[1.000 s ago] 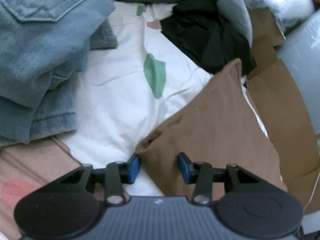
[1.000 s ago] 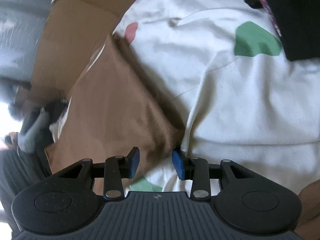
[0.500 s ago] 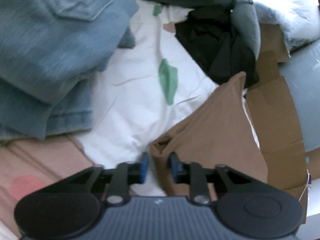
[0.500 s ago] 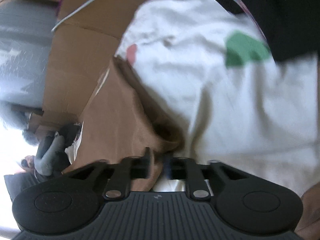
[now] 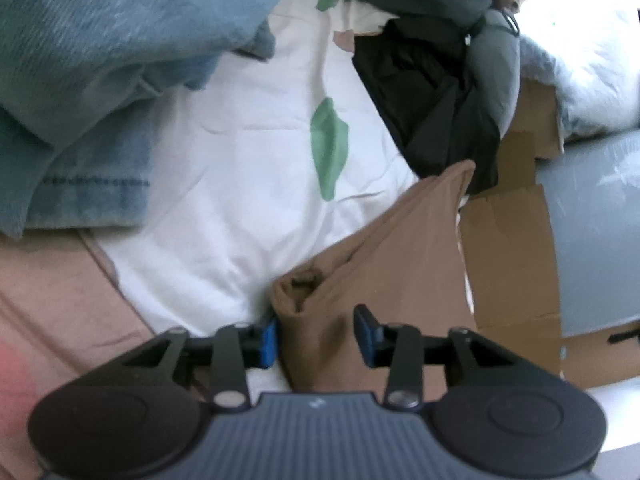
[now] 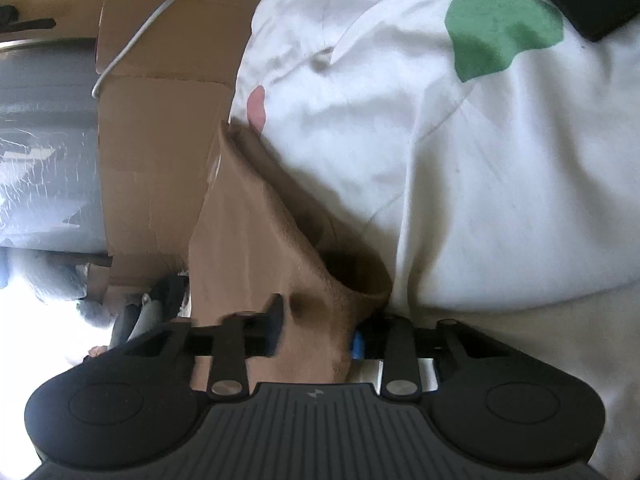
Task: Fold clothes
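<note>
While the brown cloth [image 5: 404,256] lies on the white sheet [image 5: 240,184], each claw has a corner between its jaws. The left claw [image 5: 316,336], just reopening, stands partly open, its right pad clear. The right claw [image 6: 316,328] has just closed on its bunched corner; blur smears one finger [image 6: 274,328].

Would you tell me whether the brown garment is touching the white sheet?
Touching: the left wrist view shows the brown garment lying directly on the white sheet, no gap.

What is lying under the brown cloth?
The brown cloth lies on a white sheet with green patches. What the cloth covers beneath itself cannot be seen.
</note>
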{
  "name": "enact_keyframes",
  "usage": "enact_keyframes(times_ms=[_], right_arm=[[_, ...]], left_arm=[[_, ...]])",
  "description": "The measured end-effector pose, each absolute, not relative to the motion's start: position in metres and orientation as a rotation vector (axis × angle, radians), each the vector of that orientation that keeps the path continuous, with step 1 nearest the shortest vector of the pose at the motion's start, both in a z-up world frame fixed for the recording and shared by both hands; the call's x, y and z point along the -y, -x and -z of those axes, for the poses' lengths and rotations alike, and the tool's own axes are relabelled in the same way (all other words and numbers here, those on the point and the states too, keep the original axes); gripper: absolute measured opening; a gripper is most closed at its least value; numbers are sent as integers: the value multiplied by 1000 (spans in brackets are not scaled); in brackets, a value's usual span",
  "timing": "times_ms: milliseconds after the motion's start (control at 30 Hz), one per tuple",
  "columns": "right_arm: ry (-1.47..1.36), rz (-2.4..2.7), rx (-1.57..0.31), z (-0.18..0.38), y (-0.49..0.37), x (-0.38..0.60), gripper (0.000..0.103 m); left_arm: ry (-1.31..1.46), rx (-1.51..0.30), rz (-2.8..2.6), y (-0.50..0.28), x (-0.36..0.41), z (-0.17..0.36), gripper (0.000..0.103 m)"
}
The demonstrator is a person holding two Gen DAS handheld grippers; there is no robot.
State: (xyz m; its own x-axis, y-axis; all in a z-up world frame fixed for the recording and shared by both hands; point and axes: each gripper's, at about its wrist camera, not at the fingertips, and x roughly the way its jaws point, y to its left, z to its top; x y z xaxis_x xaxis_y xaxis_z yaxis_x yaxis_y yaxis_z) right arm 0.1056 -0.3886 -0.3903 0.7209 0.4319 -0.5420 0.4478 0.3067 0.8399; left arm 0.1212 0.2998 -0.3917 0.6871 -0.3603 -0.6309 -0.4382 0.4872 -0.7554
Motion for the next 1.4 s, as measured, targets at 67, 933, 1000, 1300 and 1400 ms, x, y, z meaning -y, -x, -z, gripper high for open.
enact_keyframes(times_ms=[67,933,1000,1300,1400], right_arm=[[-1299,11,-826,390,-106,389,12],[-1259,-12,-800,351,-95,408,1],[-1255,-9,-804,346,-88,411,1],[-1249,27,-843,338,-49,424,1],[-1250,39,-859,336,-33,427,1]], left_arm=[[1126,-850,-56,-119,-303,395,24],[1073,-919,8,-114,-300,355,5],[1066,-933,11,-108,-301,350,5],[1021,-1008,13,-78,-301,347,5],[1000,-1033,15,-68,-302,346,5]])
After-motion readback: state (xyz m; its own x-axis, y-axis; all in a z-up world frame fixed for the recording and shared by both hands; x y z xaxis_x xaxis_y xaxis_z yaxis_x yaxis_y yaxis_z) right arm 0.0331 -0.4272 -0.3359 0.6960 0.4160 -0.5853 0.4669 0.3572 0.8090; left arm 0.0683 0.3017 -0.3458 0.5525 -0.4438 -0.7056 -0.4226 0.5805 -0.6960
